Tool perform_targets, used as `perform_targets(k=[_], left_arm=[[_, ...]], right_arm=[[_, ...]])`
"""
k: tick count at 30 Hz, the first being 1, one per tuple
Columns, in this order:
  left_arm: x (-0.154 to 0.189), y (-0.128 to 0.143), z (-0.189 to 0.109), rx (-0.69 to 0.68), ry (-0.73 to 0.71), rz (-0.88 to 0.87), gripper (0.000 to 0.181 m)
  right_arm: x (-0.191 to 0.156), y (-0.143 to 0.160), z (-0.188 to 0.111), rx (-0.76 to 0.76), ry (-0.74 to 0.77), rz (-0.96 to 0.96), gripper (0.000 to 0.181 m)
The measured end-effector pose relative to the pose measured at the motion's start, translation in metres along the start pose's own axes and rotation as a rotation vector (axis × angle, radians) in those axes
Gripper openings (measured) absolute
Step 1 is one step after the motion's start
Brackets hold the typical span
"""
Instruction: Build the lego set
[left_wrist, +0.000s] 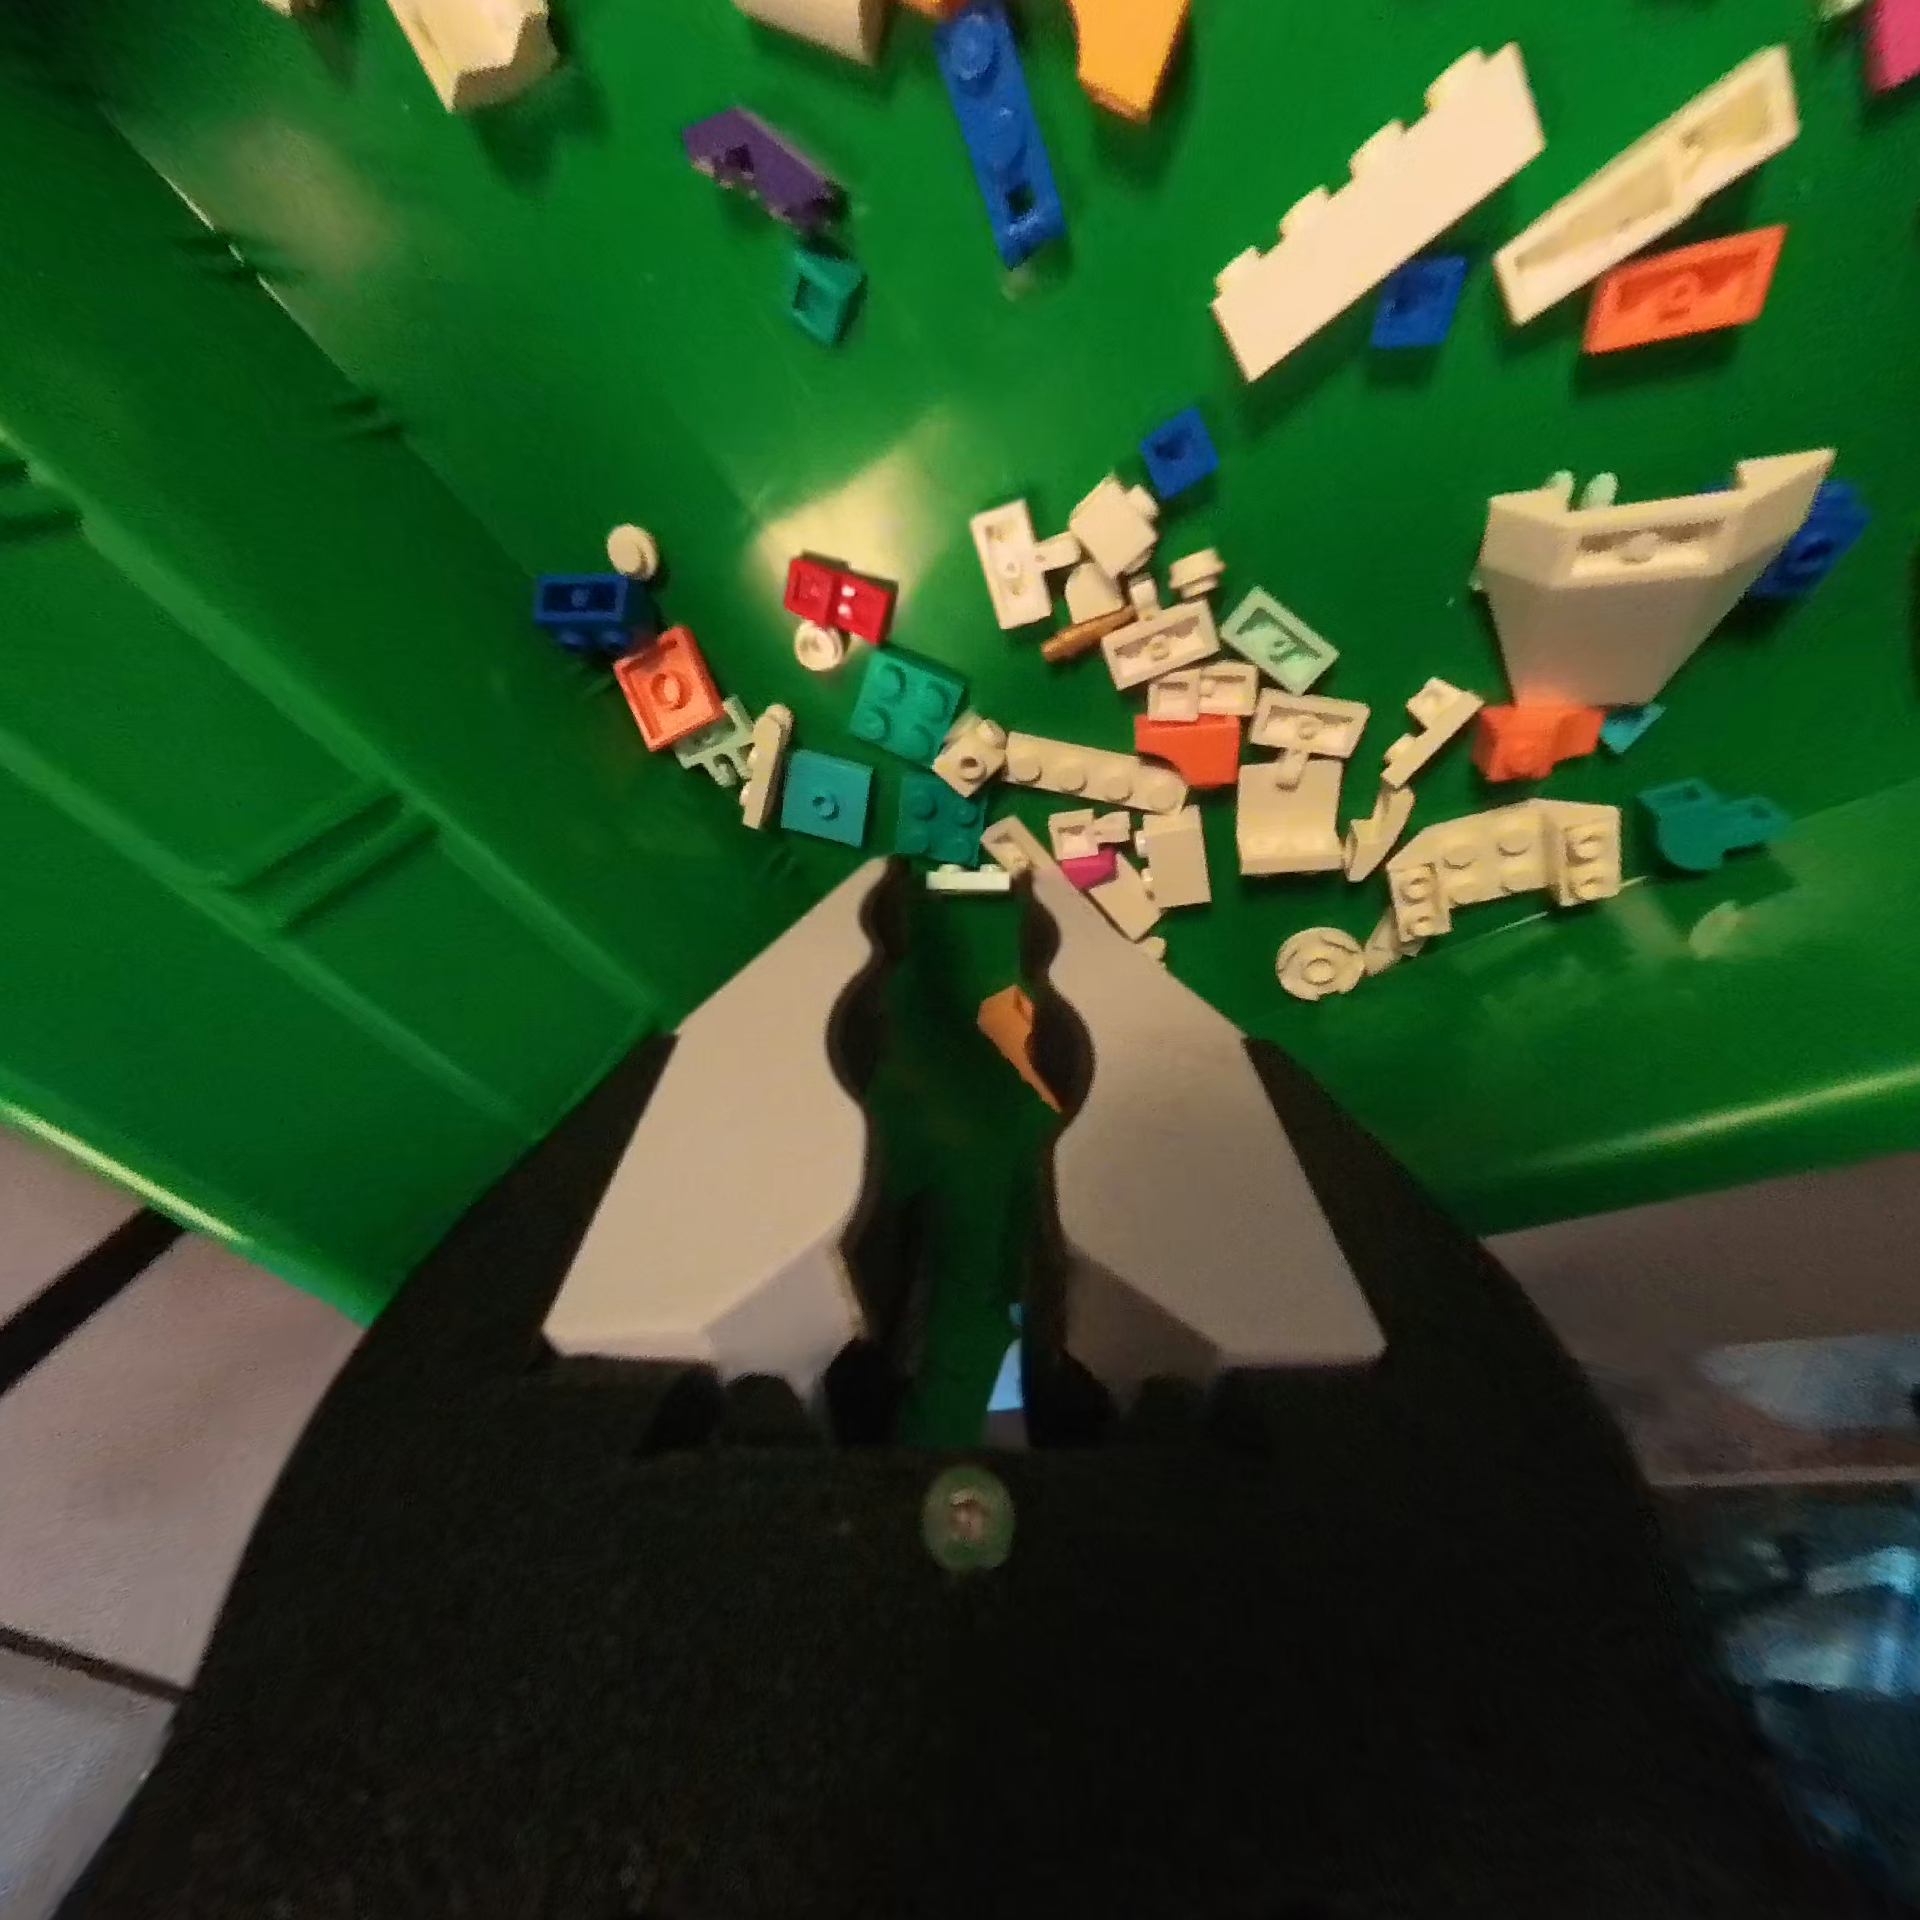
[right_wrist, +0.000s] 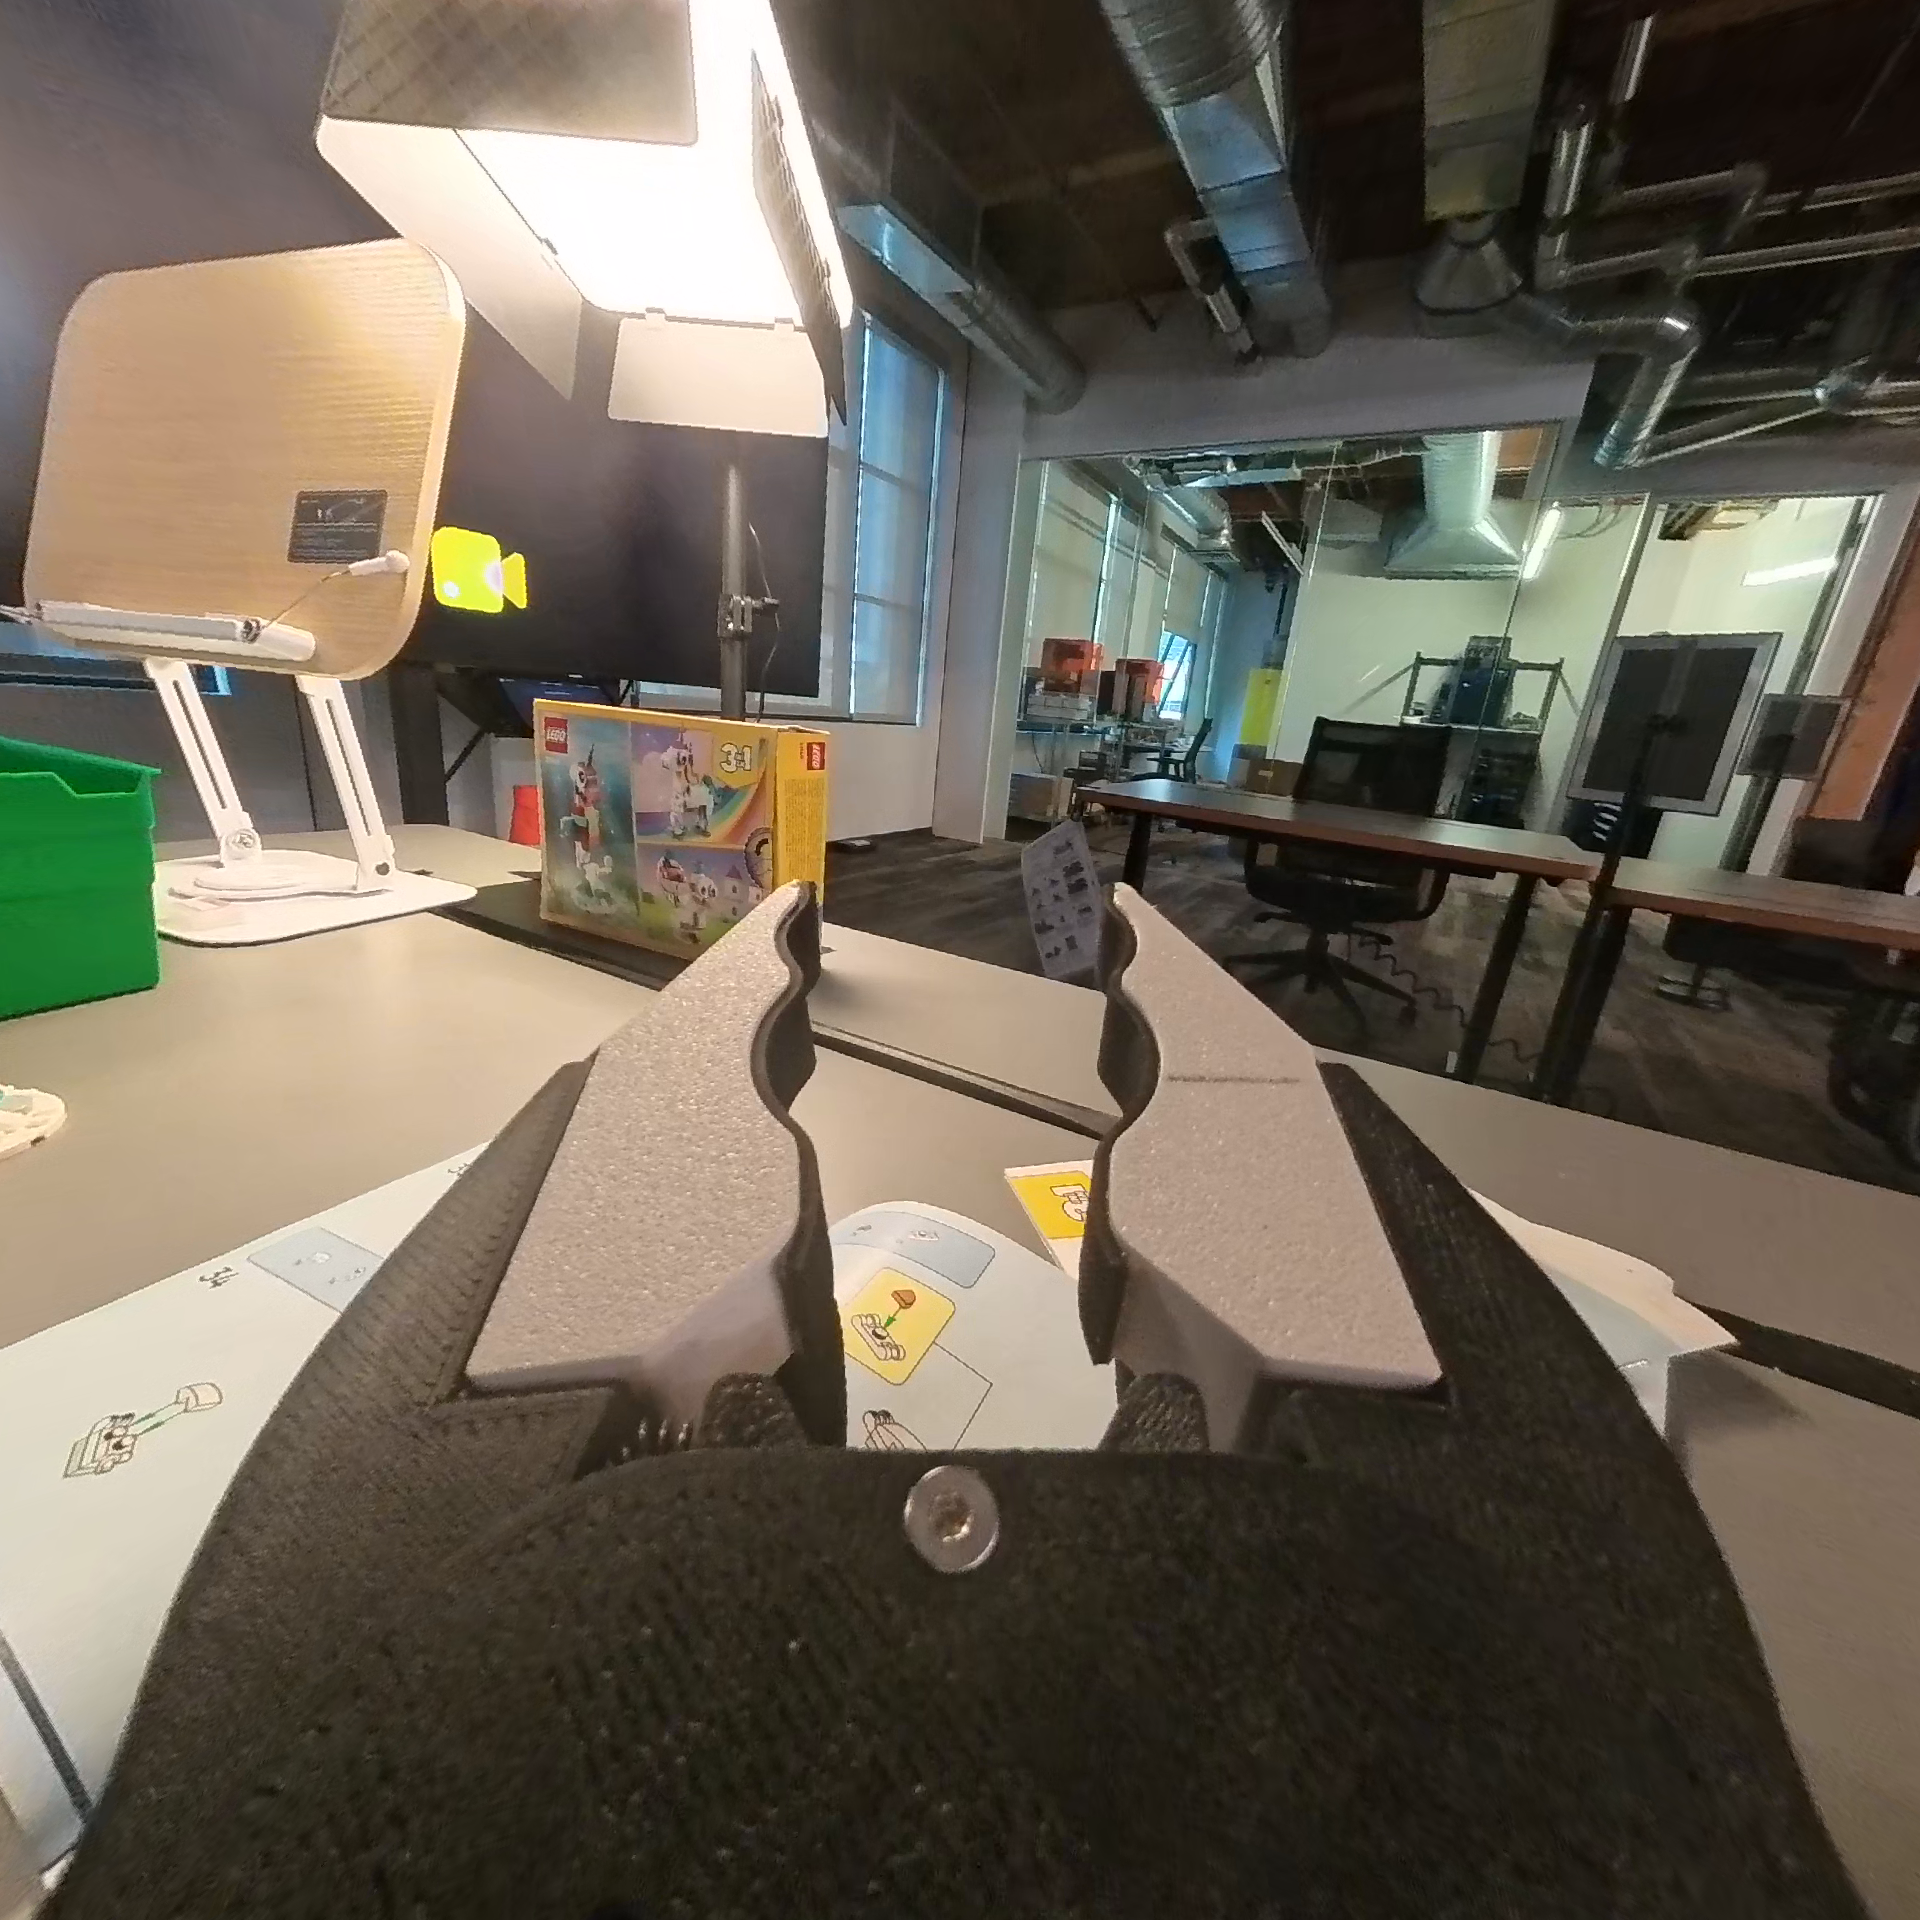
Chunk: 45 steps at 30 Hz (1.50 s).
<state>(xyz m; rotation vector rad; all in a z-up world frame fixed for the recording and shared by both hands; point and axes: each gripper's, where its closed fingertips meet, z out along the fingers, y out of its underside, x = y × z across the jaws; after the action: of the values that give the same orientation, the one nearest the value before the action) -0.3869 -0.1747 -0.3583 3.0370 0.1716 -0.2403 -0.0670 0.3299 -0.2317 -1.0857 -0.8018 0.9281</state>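
In the left wrist view, my left gripper (left_wrist: 961, 883) reaches into a green bin (left_wrist: 436, 582) of loose lego pieces. Its jaws stand a little apart with nothing clamped. A small orange piece (left_wrist: 1010, 1023) shows in the gap beside the right finger; I cannot tell if it touches it. Just past the fingertips lie teal bricks (left_wrist: 906, 704), a pale green plate (left_wrist: 968, 881) and a heap of white pieces (left_wrist: 1195, 727). In the right wrist view, my right gripper (right_wrist: 961, 909) is open and empty above the open instruction booklet (right_wrist: 914, 1309) on the grey table (right_wrist: 312, 1060).
The bin also holds a long white brick (left_wrist: 1377, 208), a white wedge (left_wrist: 1621, 582), a blue plate (left_wrist: 997, 125) and orange plates (left_wrist: 1683, 286). On the table stand the set's box (right_wrist: 675, 831), a book stand (right_wrist: 239, 457), the green bin (right_wrist: 73, 873) and a light panel (right_wrist: 623, 187). Some 60 cm of space lies between my two pairs of fingers.
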Motion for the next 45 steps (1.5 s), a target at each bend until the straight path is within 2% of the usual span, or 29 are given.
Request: perform_targets(k=[4, 8, 10, 13, 16, 18, 21, 23, 24, 26, 30, 34, 41, 45], left_arm=[[-0.001, 0.006, 0.006, -0.046, 0.019, -0.049, 0.017], [-0.001, 0.005, 0.005, -0.022, 0.016, -0.019, 0.015], [-0.004, 0.004, 0.002, 0.01, -0.029, 0.024, 0.015], [-0.006, -0.009, -0.022, 0.145, -0.117, 0.08, 0.015], [0.005, -0.041, -0.077, 0.378, -0.196, 0.09, 0.014], [0.029, -0.074, -0.125, 0.571, -0.221, 0.124, 0.014], [0.092, -0.122, -0.178, 0.788, -0.199, 0.206, 0.014], [0.163, -0.149, -0.188, 0.866, 0.041, 0.201, 0.014], [0.198, -0.159, -0.185, 0.87, 0.169, 0.195, 0.014], [0.244, -0.177, -0.164, 0.859, 0.264, 0.222, 0.014], [0.287, -0.204, -0.118, 0.869, 0.3, 0.223, 0.014], [0.326, -0.213, -0.109, 1.027, 0.481, 0.346, 0.014], [0.33, -0.206, -0.068, 0.889, 0.535, 0.385, 0.015], [0.325, -0.204, -0.064, 0.873, 0.524, 0.437, 0.015]], right_arm=[[-0.001, 0.0, 0.0, 0.0, -0.003, -0.001, 0.052], [-0.001, 0.0, 0.0, 0.0, -0.004, 0.001, 0.052], [-0.001, 0.0, 0.0, 0.001, -0.004, 0.003, 0.052], [0.0, 0.0, 0.0, 0.004, -0.004, 0.005, 0.052], [-0.004, -0.002, 0.0, 0.014, -0.026, 0.0, 0.05], [-0.007, -0.002, 0.001, 0.02, -0.047, -0.002, 0.049], [-0.009, -0.002, 0.002, 0.021, -0.06, -0.006, 0.049], [-0.01, -0.002, 0.002, 0.024, -0.062, -0.007, 0.049], [-0.01, -0.002, 0.002, 0.025, -0.063, -0.005, 0.049], [-0.01, -0.002, 0.001, 0.026, -0.068, -0.002, 0.049], [-0.013, -0.003, 0.001, 0.028, -0.091, -0.001, 0.049], [-0.014, -0.003, 0.001, 0.029, -0.099, 0.005, 0.048], [-0.016, -0.004, 0.0, 0.034, -0.111, 0.031, 0.048], [-0.016, -0.004, 0.0, 0.034, -0.114, 0.028, 0.048]])
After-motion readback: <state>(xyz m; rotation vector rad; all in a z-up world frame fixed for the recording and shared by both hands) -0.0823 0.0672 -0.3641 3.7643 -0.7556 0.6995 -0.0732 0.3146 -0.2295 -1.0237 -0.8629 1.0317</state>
